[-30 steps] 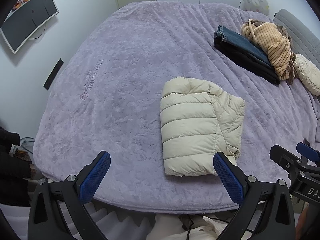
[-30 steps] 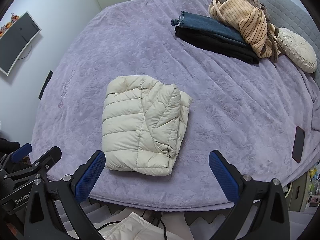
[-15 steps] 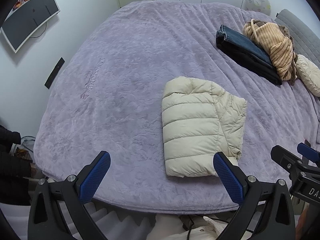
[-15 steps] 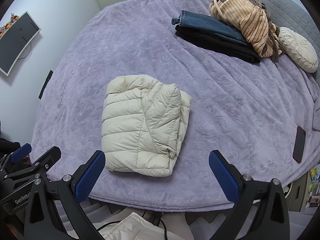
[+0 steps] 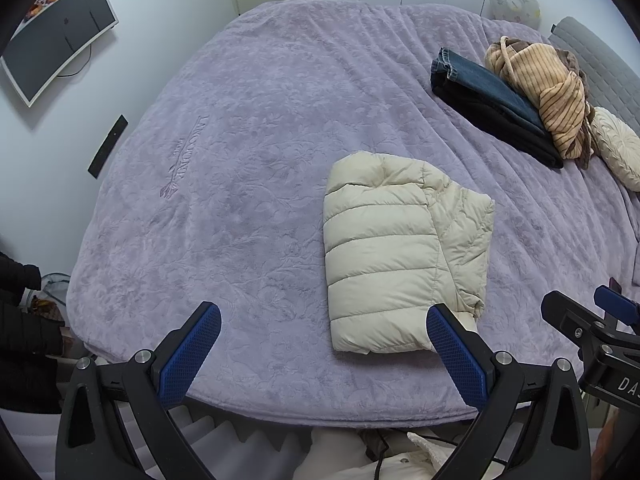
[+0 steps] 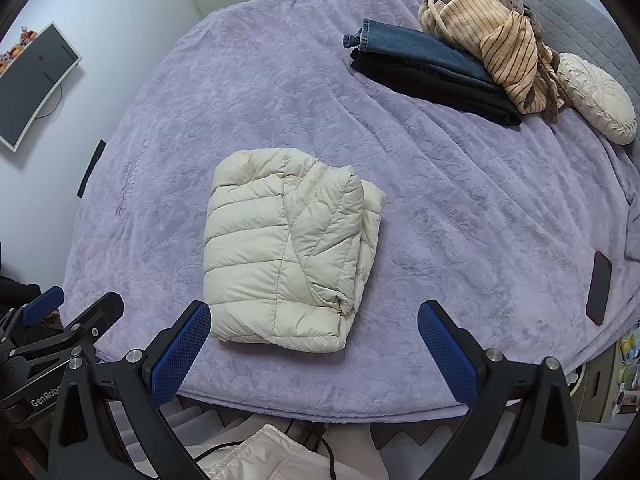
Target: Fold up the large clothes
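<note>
Cream puffer jacket [image 5: 394, 258], folded into a compact rectangle, lying flat on the purple bed [image 5: 248, 168] near its front edge; sleeve layer tucked along the jacket's right side, visible in the right wrist view [image 6: 288, 248]. Left tongs [image 5: 324, 354] held above the bed's front edge, blue pads wide apart, gripping nothing; right pad overlapping the jacket's near right corner in the picture, contact not determinable. Right tongs [image 6: 314, 350] likewise spread wide and empty, left pad just beside the jacket's near left corner, right pad well apart from it over bare bedspread. Each tool partly visible at the edge of the other's view.

Toward the far right of the bed: folded jeans [image 6: 420, 50] stacked on a folded black garment [image 6: 436, 92], with a crumpled striped tan sweater [image 6: 492, 42] resting against their far end. Round cream cushion [image 6: 596, 98] just beside the sweater, close to the grey headboard [image 6: 576, 20]. Dark phone [image 6: 599, 288] lying near the bed's right edge, well apart from the jacket. Curved monitor [image 5: 56, 38] mounted on the white wall at left. More pale quilted fabric [image 6: 256, 452] and a black cable below the bed's front edge, between the tongs' arms.
</note>
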The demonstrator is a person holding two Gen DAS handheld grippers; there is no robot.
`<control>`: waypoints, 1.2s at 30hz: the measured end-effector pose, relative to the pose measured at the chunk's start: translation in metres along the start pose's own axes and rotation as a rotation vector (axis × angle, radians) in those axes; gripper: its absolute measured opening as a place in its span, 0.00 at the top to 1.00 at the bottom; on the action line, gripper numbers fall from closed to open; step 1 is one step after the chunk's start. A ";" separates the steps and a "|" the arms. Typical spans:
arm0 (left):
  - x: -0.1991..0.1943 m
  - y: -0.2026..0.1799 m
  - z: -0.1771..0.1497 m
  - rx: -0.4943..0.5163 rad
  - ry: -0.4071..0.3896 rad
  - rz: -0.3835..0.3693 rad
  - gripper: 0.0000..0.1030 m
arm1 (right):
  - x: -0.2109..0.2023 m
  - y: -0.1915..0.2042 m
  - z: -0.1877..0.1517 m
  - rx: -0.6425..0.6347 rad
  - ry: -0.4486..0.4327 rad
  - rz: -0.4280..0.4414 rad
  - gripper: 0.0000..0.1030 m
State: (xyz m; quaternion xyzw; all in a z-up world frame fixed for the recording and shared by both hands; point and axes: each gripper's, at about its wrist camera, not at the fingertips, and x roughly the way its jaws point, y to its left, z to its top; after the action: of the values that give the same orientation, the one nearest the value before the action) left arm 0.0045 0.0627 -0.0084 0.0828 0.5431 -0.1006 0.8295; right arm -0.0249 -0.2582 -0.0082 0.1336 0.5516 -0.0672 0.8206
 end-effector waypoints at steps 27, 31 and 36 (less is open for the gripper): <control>0.002 0.000 -0.003 0.003 -0.001 0.002 0.00 | 0.002 0.003 -0.003 0.001 0.006 0.003 0.00; 0.002 0.001 -0.004 0.002 -0.002 0.004 0.00 | 0.002 0.003 -0.003 0.000 0.006 0.003 0.00; 0.002 0.002 -0.004 0.003 0.001 0.007 0.00 | 0.002 0.003 -0.002 -0.002 0.008 0.003 0.00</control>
State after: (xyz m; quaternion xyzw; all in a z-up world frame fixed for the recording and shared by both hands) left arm 0.0026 0.0653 -0.0119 0.0859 0.5430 -0.0985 0.8295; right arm -0.0251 -0.2550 -0.0104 0.1338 0.5548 -0.0649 0.8186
